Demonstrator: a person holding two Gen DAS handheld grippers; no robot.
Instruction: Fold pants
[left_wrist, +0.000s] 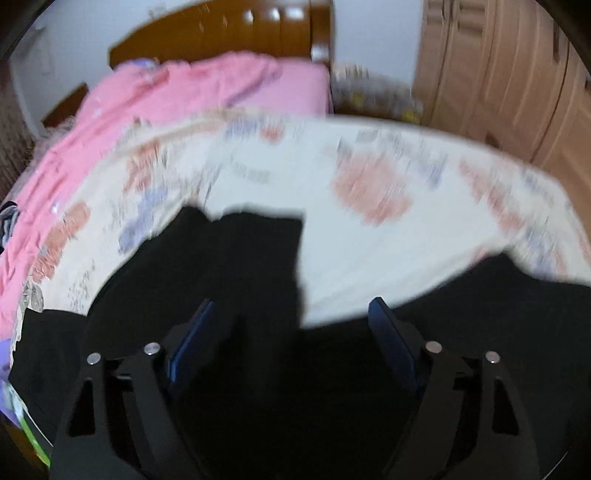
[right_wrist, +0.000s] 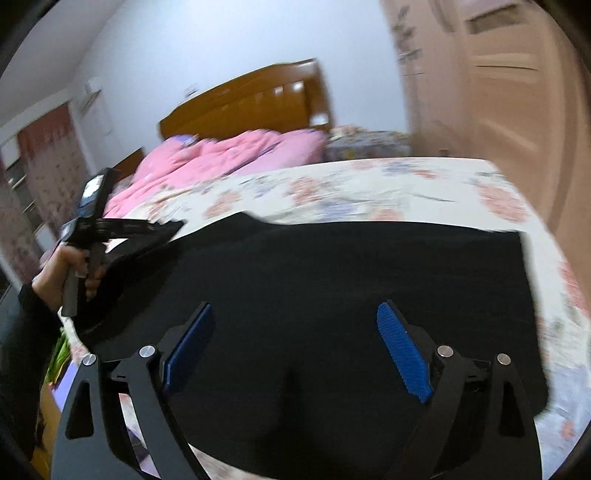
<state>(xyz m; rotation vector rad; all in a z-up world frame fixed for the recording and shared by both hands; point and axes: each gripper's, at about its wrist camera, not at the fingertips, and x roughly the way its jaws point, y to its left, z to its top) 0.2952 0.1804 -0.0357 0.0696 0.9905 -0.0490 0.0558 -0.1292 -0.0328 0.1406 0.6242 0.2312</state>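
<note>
Black pants (right_wrist: 351, 266) lie spread flat across a floral bed sheet (right_wrist: 369, 184). My right gripper (right_wrist: 295, 305) hovers over their near part, blue pads wide apart and nothing pinched. In the left wrist view the pants (left_wrist: 236, 266) fill the lower frame, one squared end reaching onto the sheet (left_wrist: 369, 155). My left gripper (left_wrist: 291, 302) is open above that cloth, which lies under the pads without being pressed. The right wrist view also shows the left gripper (right_wrist: 166, 229), held by a hand (right_wrist: 55, 273), at the pants' left edge, where the cloth looks slightly raised. Both views are blurred.
A rumpled pink quilt (left_wrist: 184, 92) covers the far half of the bed, below a wooden headboard (left_wrist: 229, 33). A light wooden wardrobe (left_wrist: 498, 74) stands to the right, close to the bed's corner. Patterned curtains (right_wrist: 48, 166) hang at the far left.
</note>
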